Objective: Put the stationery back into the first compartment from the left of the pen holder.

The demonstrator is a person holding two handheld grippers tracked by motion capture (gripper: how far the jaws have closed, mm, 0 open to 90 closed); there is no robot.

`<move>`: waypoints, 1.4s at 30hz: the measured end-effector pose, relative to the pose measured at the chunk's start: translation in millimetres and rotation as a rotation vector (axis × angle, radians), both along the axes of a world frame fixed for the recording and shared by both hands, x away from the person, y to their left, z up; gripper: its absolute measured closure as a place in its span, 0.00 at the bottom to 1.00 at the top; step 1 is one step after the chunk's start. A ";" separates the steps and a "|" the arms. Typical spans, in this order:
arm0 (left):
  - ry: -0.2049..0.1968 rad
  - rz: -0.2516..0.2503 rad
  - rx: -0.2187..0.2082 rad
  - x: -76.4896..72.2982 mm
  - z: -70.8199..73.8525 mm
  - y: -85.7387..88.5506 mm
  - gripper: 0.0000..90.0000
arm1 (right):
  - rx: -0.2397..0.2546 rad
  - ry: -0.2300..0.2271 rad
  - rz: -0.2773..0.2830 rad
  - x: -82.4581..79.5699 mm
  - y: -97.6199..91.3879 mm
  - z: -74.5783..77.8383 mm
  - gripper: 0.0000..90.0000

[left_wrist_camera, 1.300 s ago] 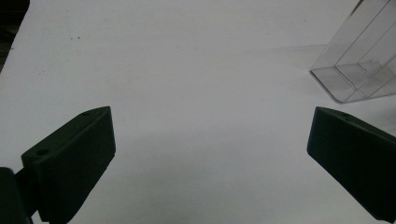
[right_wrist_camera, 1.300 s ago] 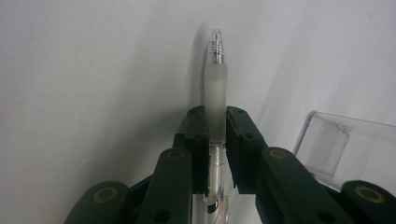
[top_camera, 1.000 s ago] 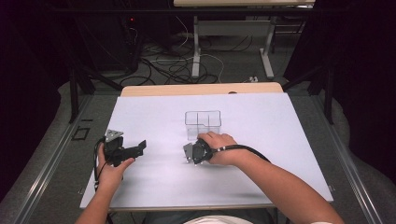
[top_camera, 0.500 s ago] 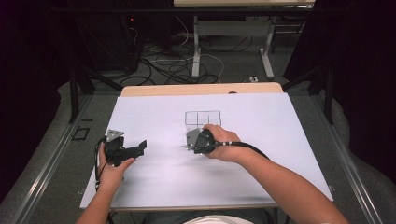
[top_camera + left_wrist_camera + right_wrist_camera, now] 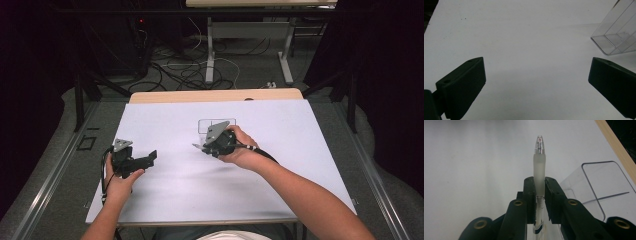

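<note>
Here, in the high view, a white table fills the middle of the frame, with a person's two arms coming up from the bottom edge. At the left, the left hand holds the left gripper low over the table, pointing toward the right side of the frame. Its two black jaws stand wide apart with nothing between them. In the left gripper view, one jaw sits at the lower left and the other at the lower right, and bare white table lies in the big gap between them.

Near the middle of the high view stands a clear box, with thin walls that split it into parts. In the left gripper view the clear box shows at the upper right. In the right gripper view the clear box sits at the right side, just beside the jaws.

Just below the box in the high view, the right hand holds the right gripper up off the table. Its jaws are squeezed tight on a pen. In the right gripper view the pen sticks straight up the middle of the frame, with a frosted grip and a clear tip at the top. The pen is too small to make out well in the high view, but it seems to be near the front wall of the box.
</note>
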State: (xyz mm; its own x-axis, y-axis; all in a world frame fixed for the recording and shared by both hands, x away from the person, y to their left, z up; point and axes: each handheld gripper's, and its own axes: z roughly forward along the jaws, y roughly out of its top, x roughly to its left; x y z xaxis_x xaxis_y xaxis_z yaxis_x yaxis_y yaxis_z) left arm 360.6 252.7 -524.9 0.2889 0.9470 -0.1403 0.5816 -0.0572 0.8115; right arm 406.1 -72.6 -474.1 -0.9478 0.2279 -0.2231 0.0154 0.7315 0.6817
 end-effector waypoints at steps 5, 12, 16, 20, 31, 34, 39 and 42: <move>-0.004 0.002 0.000 -0.7 -0.4 -0.4 0.01 | 0.080 0.026 -0.031 2.3 -3.0 6.1 0.89; 0.001 -0.004 0.005 -1.4 -0.1 0.5 0.01 | 0.151 0.041 -0.053 4.9 -7.5 9.9 0.89; 0.003 0.000 -0.001 -2.0 0.6 1.0 0.01 | 0.214 0.052 -0.078 6.9 -9.3 13.9 0.89; -0.001 0.001 -0.003 -1.9 0.6 1.4 0.01 | 0.263 0.046 -0.096 9.4 -11.7 20.0 0.89; 0.003 -0.003 -0.001 -1.5 0.3 0.7 0.01 | 0.437 0.027 -0.177 13.5 -17.6 32.6 0.89; 0.003 -0.001 -0.001 -1.6 0.5 0.9 0.01 | 0.503 0.012 -0.214 14.6 -18.5 35.5 0.89; 0.003 -0.003 -0.002 -1.5 0.4 0.8 0.01 | 0.569 -0.033 -0.232 16.9 -18.5 42.0 0.89; 0.000 -0.002 -0.003 -1.2 0.2 0.9 0.01 | 0.592 -0.045 -0.242 17.6 -16.8 47.0 0.89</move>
